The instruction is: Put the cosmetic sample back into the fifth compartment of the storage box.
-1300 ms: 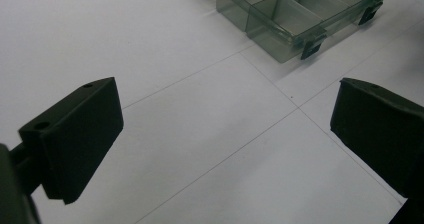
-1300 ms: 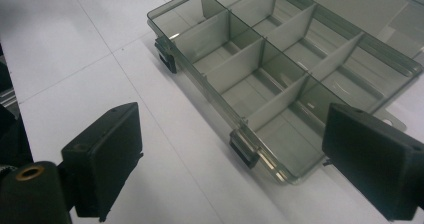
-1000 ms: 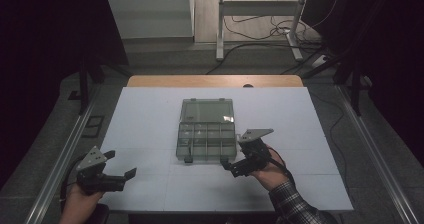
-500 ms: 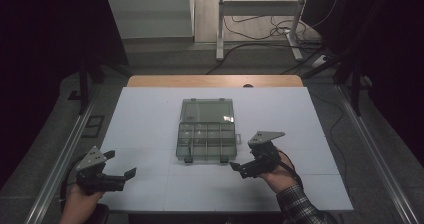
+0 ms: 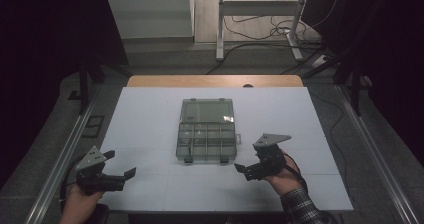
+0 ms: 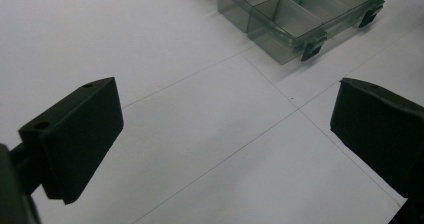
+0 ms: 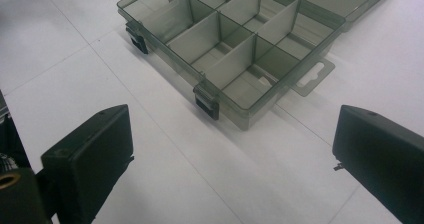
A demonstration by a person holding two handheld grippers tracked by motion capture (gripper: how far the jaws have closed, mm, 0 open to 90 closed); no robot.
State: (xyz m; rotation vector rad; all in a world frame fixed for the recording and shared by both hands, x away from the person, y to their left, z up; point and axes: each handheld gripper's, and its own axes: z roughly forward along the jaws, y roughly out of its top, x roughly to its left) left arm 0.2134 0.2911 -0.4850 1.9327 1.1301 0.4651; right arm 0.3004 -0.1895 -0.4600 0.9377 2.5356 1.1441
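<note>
A smoky, see-through compartment box (image 5: 206, 134) lies at the middle of the white table (image 5: 150, 114). Its lid (image 5: 207, 110) is folded flat behind it. Thin dividers split its base into several cells that look empty (image 7: 235, 44). Two black latches (image 7: 206, 105) sit on its front edge. My right gripper (image 5: 244, 172) hovers open just right of the box's front corner (image 7: 230, 154), with nothing between its jaws. My left gripper (image 5: 120, 164) is open near the front left of the table (image 6: 225, 134), well apart from the box (image 6: 300, 14).
Thin grid lines cross the white table top. A wooden strip (image 5: 215, 81) runs along the far edge. Metal rails (image 5: 60, 159) flank both sides. Beyond the table, a metal frame (image 5: 260, 14) and cables lie on the floor.
My right gripper has drawn back from the box's front edge, to the right and toward the near edge. The left gripper and the box have stayed put.
</note>
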